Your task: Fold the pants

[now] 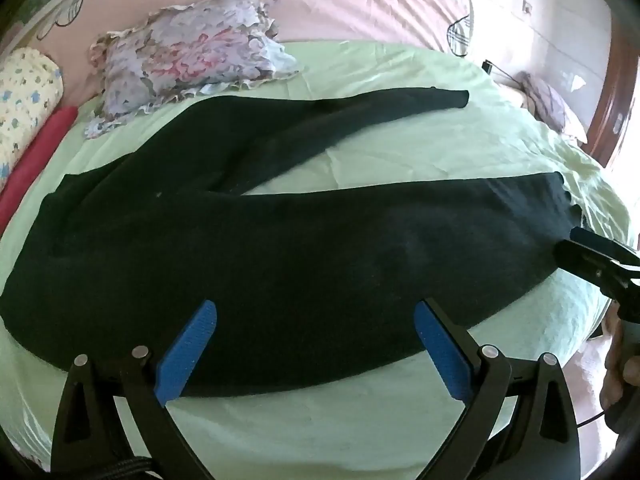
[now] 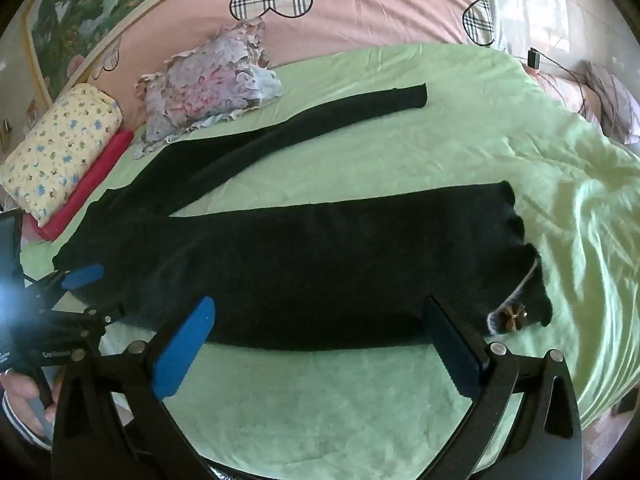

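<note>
Black pants [image 1: 280,248] lie flat on a green sheet [image 1: 360,412], waist at the left and both legs running right. The far leg [image 2: 320,120] angles away; the near leg's end carries a small brown bow [image 2: 513,313]. My left gripper [image 1: 316,308] hovers open over the near edge by the waist, nothing between its blue pads [image 1: 192,348]. It shows at the left in the right wrist view as the left gripper [image 2: 92,296]. My right gripper [image 2: 320,304] is open over the near leg's lower edge, short of the cuff. The left wrist view catches that right gripper [image 1: 580,248] by the cuff.
A floral pillow [image 2: 208,88] lies just beyond the far leg. A yellow patterned pillow [image 2: 60,148] on a red cushion [image 2: 92,184] sits at the far left. Behind are a pink quilt with plaid hearts [image 2: 360,20] and a cabled black plug [image 2: 533,58]. A person's hand [image 2: 24,396] holds the left gripper.
</note>
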The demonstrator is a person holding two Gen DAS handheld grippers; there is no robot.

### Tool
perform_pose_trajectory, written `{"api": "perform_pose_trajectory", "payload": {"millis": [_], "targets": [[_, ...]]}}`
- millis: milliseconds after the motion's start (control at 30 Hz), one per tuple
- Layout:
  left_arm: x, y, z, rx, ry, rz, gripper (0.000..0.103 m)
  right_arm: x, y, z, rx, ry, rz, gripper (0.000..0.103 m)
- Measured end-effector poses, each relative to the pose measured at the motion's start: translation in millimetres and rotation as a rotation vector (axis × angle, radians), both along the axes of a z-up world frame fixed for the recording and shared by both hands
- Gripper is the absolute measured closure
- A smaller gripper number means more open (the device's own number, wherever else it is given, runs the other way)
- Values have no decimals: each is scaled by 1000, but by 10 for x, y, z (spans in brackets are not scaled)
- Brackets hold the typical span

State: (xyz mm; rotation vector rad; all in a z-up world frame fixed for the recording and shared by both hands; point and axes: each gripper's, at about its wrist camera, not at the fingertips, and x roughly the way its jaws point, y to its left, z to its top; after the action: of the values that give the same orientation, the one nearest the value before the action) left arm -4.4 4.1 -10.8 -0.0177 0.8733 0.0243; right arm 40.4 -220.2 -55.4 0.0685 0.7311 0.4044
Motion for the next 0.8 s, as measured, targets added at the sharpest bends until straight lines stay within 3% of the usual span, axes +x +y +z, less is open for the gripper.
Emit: {"api": "perform_pose_trajectory", "payload": {"millis": [800], "targets": [[-13,54,-7,-13,1,19,3,-19,189,-18,-20,-1,59,0]]}}
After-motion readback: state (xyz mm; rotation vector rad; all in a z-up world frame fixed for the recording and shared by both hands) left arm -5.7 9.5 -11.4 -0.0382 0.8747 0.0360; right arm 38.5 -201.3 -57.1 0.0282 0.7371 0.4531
